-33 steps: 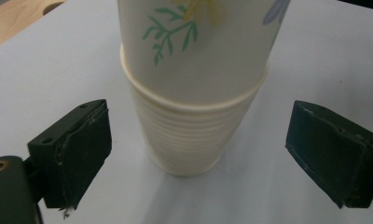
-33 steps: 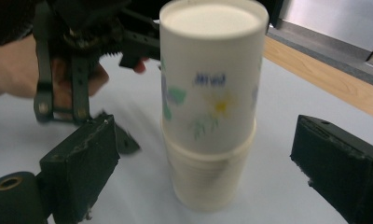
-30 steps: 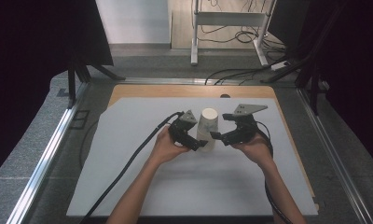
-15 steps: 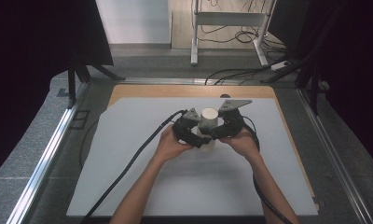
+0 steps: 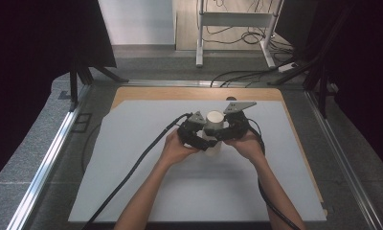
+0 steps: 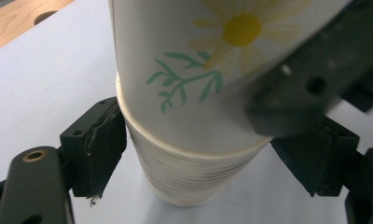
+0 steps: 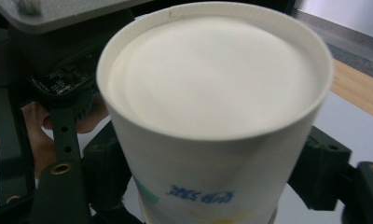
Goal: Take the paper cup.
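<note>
Paper cups (image 5: 213,130), judged light, thin-walled and easily crushed, are stacked upside down just 12 o'clock of the white sheet's (image 5: 132,172) centre. The lower stack (image 6: 189,177) is clenched from 9 o'clock by the left gripper (image 5: 195,134), and the top cup (image 7: 212,93) from 3 o'clock by the right gripper (image 5: 230,130). Both pairs of jaws have just been closing, and the grippers, set apart a second ago, are now drawn in

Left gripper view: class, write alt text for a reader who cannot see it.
A stack of upside-down paper cups stands on a white sheet between the left gripper's black jaws. The top cup has a daisy print, and the other gripper clasps it.
</note>
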The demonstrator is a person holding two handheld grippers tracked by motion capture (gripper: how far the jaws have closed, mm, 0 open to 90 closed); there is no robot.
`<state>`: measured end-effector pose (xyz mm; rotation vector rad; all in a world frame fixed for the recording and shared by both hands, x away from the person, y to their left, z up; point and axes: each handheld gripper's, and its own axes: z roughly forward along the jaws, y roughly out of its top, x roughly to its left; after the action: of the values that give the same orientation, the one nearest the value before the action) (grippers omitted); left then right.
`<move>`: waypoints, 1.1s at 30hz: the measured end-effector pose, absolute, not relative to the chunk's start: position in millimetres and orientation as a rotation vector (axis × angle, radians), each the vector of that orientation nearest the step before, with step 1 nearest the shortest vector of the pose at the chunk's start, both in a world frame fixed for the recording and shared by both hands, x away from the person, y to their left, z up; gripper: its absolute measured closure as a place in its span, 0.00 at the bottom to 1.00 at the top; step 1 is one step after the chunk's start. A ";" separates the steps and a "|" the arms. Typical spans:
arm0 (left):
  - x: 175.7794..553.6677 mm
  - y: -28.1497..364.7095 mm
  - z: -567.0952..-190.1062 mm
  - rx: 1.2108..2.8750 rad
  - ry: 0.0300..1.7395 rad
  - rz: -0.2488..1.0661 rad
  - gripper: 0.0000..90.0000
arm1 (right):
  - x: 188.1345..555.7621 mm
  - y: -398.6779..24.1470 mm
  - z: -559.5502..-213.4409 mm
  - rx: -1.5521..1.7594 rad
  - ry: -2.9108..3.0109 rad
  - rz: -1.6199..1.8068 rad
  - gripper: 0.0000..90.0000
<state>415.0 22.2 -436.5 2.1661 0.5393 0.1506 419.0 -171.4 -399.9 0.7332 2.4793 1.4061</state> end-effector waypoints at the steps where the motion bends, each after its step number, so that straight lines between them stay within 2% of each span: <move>1: 415.1 22.2 -436.6 2.165 0.539 0.149 0.21 | 419.3 -171.7 -399.8 0.735 2.481 1.406 0.30; 28: 416.1 23.7 -437.1 2.188 0.515 0.154 0.21 | 418.6 -171.0 -370.0 0.716 2.466 1.433 0.32; 33: 415.8 23.4 -438.0 2.191 0.524 0.174 0.17 | 418.6 -172.8 -363.8 0.715 2.456 1.439 0.32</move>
<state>415.8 23.4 -438.0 2.1906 0.5242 0.1740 418.6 -172.8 -363.8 0.7154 2.4561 1.4392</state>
